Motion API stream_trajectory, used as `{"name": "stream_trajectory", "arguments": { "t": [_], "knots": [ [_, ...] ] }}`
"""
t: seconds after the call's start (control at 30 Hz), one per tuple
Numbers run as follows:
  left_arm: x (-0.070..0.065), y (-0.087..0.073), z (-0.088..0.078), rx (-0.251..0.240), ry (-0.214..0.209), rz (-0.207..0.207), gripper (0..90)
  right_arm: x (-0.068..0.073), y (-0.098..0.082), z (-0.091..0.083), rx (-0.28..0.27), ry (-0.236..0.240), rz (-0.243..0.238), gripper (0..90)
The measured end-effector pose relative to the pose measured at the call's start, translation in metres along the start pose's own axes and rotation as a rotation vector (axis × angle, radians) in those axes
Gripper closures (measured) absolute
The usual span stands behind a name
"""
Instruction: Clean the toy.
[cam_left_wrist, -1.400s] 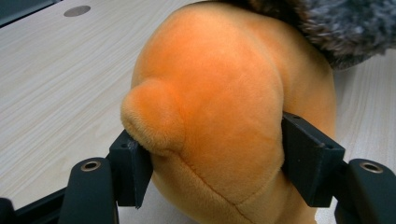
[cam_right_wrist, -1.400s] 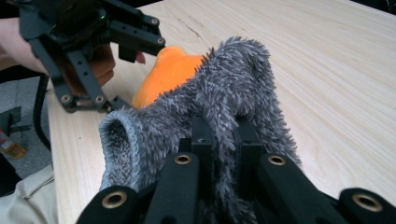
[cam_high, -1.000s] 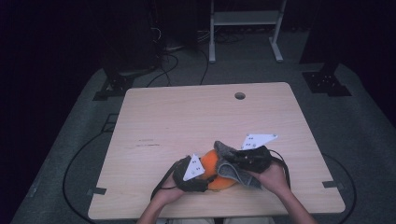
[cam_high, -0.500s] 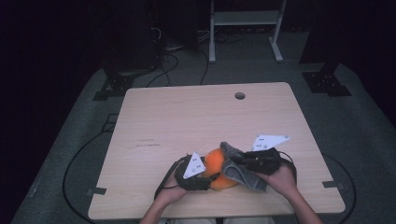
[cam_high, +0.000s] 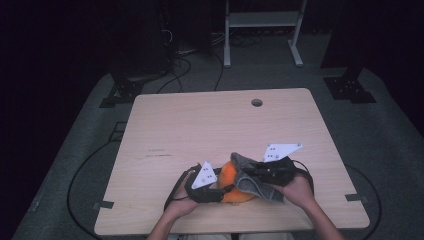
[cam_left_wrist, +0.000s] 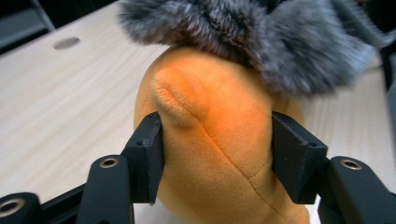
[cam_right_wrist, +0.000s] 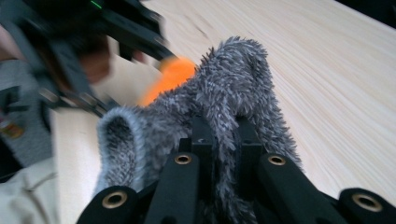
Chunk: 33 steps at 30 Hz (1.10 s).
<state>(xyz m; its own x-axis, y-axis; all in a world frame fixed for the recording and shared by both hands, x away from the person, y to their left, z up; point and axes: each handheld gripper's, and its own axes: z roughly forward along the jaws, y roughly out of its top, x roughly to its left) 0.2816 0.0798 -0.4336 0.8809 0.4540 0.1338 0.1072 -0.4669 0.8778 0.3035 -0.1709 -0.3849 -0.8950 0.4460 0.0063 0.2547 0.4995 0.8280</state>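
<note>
At the near edge of the wooden table, well short of its round cable hole, a person dresses an orange plush toy in a grey fuzzy sock. To the toy's left, the left gripper has just been closing its jaws, and their pads now press the orange body from both sides. To its right, the right gripper pinches a fold of the sock's furry cuff between nearly shut jaws, draping it over the toy's top. The pull-over step appears to be under way; the next move likely calls for drawing the cuff further down while the left grip holds the toy steady.
</note>
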Motion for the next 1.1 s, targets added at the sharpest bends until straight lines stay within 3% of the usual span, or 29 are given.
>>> {"name": "stream_trajectory", "arguments": {
  "t": [0.13,0.2,0.3,0.37,0.43,0.5,0.53,0.63,0.73,0.93,0.97,1.1],
  "knots": [
    [-0.007,0.002,0.000,0.017,0.010,0.065,42.8,0.010,0.016,0.007,0.019,0.010,-0.056,81.8],
    [-0.006,0.000,-0.001,0.018,0.009,0.052,42.8,0.006,0.016,0.011,0.034,0.009,-0.055,81.8],
    [-0.001,-0.003,-0.001,0.009,-0.011,0.027,42.5,-0.006,0.007,0.010,0.034,-0.017,-0.013,81.8],
    [0.004,-0.003,-0.003,-0.001,-0.031,0.006,37.1,-0.012,-0.002,0.009,0.024,-0.030,0.006,81.8],
    [0.010,-0.001,-0.008,-0.046,-0.027,-0.028,26.9,-0.016,-0.008,0.008,-0.001,-0.016,0.026,81.8],
    [0.014,-0.002,-0.014,-0.116,-0.023,-0.046,28.9,-0.016,-0.010,0.010,-0.005,-0.026,0.022,81.8],
    [0.015,-0.001,-0.015,-0.132,-0.020,-0.051,34.1,-0.016,-0.010,0.011,-0.011,-0.014,0.020,81.9],
    [0.013,-0.003,-0.008,-0.069,0.009,-0.019,50.5,-0.013,-0.008,0.015,-0.017,-0.020,-0.001,81.8],
    [0.014,-0.003,-0.004,-0.039,0.032,-0.049,53.1,-0.016,-0.015,0.012,-0.016,-0.058,0.000,81.8],
    [0.020,-0.010,-0.001,-0.010,0.089,-0.093,53.3,-0.020,-0.038,-0.005,-0.001,-0.146,0.056,81.8],
    [0.022,-0.011,0.000,-0.005,0.097,-0.104,53.3,-0.017,-0.039,-0.008,-0.011,-0.144,0.046,81.8],
    [0.025,-0.011,-0.001,-0.016,0.098,-0.112,51.9,0.009,-0.034,-0.008,-0.053,-0.059,-0.055,81.7]
  ]
}}
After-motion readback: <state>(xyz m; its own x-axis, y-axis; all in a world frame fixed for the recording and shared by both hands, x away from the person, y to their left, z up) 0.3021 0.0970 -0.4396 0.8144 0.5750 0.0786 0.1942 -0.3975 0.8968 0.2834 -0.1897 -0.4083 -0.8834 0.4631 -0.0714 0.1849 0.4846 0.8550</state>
